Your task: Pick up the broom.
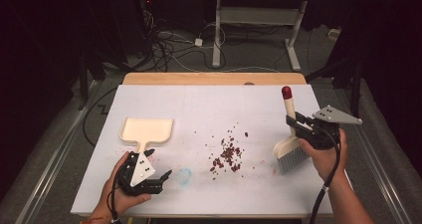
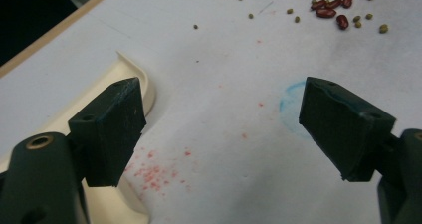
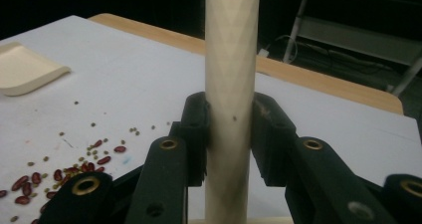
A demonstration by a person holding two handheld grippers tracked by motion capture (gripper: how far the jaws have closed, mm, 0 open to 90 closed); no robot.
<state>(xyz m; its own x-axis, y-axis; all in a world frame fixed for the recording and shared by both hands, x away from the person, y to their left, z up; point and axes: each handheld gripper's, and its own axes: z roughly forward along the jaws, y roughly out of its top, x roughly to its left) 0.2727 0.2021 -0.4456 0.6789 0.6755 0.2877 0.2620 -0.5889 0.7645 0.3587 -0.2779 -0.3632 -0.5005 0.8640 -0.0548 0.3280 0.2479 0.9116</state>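
Brush (image 1: 289, 147) handle clenched in right claw (image 3: 230, 134), bristles cut off (gripper view), left claw (image 2: 221, 129) released beside dustpan (image 1: 147, 130)

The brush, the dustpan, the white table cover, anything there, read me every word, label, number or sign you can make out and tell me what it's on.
None: no readable text in any view.
The brush handle is plain cream with a red cap.
The dustpan is plain cream, unmarked.
The white table cover carries only faint pencil lines, red specks and a blue circular smudge, no letters or numbers.
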